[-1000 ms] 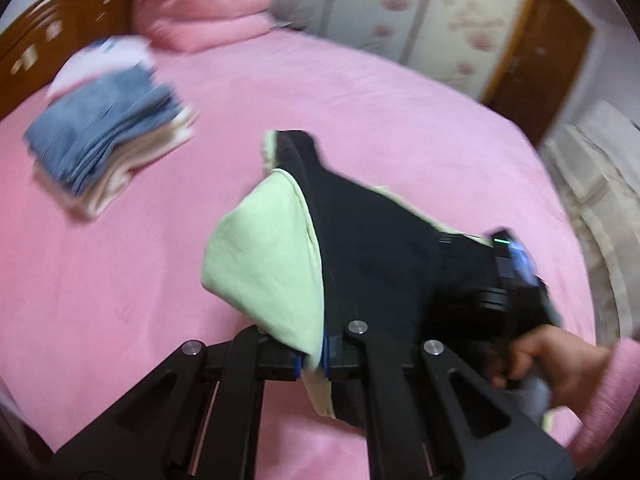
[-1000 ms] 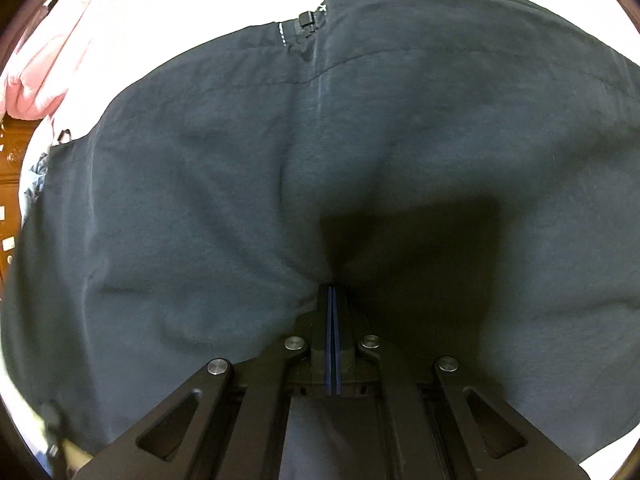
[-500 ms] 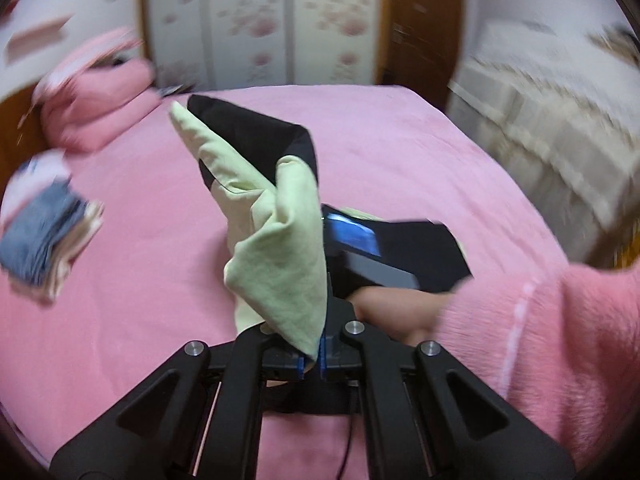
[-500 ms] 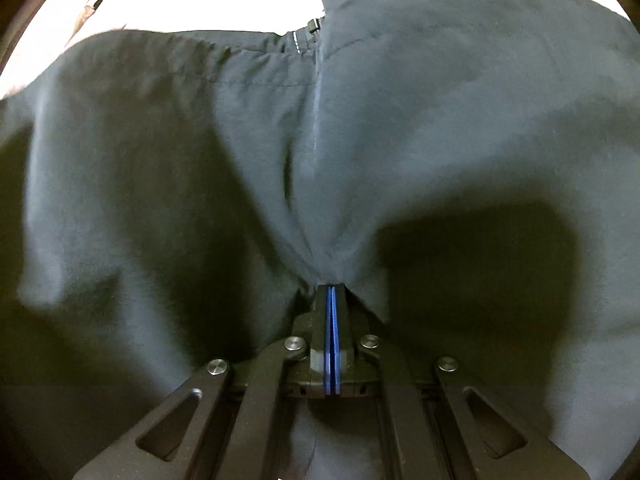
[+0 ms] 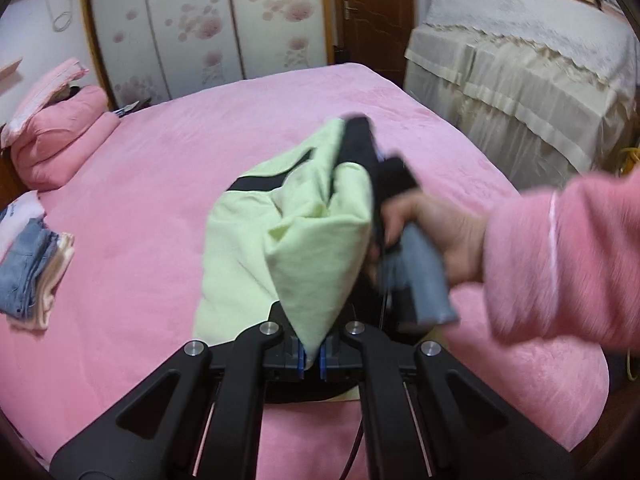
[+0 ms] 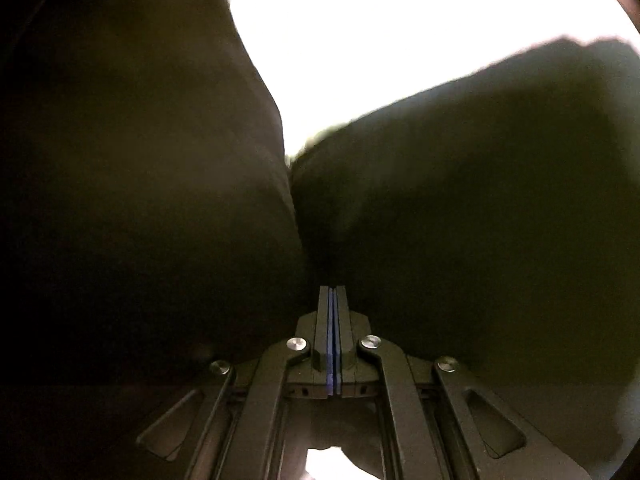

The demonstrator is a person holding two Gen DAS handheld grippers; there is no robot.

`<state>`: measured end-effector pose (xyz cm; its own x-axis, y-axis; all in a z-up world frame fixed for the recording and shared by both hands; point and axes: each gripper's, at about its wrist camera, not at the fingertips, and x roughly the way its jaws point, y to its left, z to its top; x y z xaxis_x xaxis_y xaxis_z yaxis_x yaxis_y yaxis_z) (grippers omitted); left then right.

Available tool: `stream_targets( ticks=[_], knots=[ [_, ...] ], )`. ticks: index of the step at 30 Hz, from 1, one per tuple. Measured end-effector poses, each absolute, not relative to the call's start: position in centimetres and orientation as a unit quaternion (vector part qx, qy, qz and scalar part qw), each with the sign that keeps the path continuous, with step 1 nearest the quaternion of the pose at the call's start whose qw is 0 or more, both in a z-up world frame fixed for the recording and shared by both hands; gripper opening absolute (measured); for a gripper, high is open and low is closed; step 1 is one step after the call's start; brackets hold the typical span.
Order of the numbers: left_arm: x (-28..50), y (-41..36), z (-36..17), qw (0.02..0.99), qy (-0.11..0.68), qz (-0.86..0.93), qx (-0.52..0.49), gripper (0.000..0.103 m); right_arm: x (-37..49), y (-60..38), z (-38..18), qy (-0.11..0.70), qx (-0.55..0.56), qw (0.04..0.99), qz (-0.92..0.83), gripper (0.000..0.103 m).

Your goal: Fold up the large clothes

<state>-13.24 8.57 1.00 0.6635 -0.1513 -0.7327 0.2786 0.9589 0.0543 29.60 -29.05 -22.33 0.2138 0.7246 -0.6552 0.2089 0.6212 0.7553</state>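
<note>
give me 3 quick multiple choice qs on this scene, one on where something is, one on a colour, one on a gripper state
1. Where is the folded pile of clothes?
A. on the bed's left side
B. on the floor
C. on the cream-draped furniture

2. What colour is the garment's lining?
A. red
B. light green
C. white

3. What is the left gripper doing?
A. hanging open
B. shut on nothing
C. pinching the garment

Key:
1 A: the pile lies on the pink bed at the left.
2 B: the garment shows light green inside, black outside.
3 C: the left gripper has green cloth clamped between its pads; the right gripper is likewise shut on dark cloth.
</note>
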Motion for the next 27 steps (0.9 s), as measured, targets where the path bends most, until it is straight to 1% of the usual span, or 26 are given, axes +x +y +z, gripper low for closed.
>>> stream_targets(
  ticks=[5,9,11,12,14,15,17,18,19,20,21,22,24,25,27],
  knots=[
    [-13.7,3.8,-2.3,0.888,0.427,-0.138,0.104,0.003,30.1,-37.8,-17.5,0.534,0.422,0.719,0.142,0.001],
    [-14.1,0.6,-4.7,0.866,0.453,-0.167,0.131,0.004,28.9,-42.1,-15.8,0.54,0.41,0.724,0.128,0.001],
    [-14.1,-0.9,-5.9,0.843,0.481,-0.189,0.148,0.008,28.0,-43.3,-15.5,0.54,0.408,0.726,0.118,0.001],
    [-14.1,-1.2,-6.3,0.831,0.498,-0.199,0.146,0.009,27.4,-44.0,-15.3,0.541,0.408,0.726,0.113,0.001],
    [-13.8,-1.2,-6.6,0.814,0.533,-0.205,0.108,0.011,25.3,-44.6,-14.6,0.545,0.401,0.728,0.11,0.003],
    [-13.8,-0.9,-6.5,0.804,0.55,-0.208,0.081,0.013,24.4,-45.1,-14.2,0.546,0.396,0.73,0.108,0.007],
    [-13.8,-0.3,-6.3,0.785,0.576,-0.221,0.048,0.023,23.2,-45.6,-13.9,0.54,0.401,0.732,0.111,0.018],
    [-13.7,0.0,-6.2,0.776,0.589,-0.224,0.035,0.024,22.3,-45.8,-13.5,0.537,0.405,0.731,0.116,0.031],
    [-13.9,0.4,-6.0,0.77,0.599,-0.221,0.025,0.025,19.3,-44.1,-13.7,0.532,0.404,0.734,0.119,0.041],
    [-14.0,0.9,-5.7,0.767,0.606,-0.211,0.02,0.025,15.9,-42.6,-13.5,0.528,0.395,0.743,0.117,0.043],
    [-14.1,1.4,-5.4,0.766,0.612,-0.197,0.013,0.025,14.8,-42.3,-12.7,0.524,0.377,0.755,0.11,0.045],
    [-14.0,1.9,-5.2,0.764,0.617,-0.188,0.007,0.028,13.2,-41.3,-12.7,0.522,0.366,0.763,0.109,0.046],
    [-13.7,3.6,-4.9,0.761,0.626,-0.17,-0.013,0.037,11.5,-39.8,-11.9,0.522,0.344,0.77,0.127,0.046],
    [-13.5,4.4,-4.8,0.761,0.629,-0.159,-0.027,0.042,9.8,-39.4,-12.4,0.525,0.339,0.769,0.135,0.046],
    [-13.2,6.9,-4.8,0.763,0.632,-0.13,-0.043,0.044,9.0,-37.6,-13.0,0.548,0.307,0.764,0.143,0.046]
  ],
)
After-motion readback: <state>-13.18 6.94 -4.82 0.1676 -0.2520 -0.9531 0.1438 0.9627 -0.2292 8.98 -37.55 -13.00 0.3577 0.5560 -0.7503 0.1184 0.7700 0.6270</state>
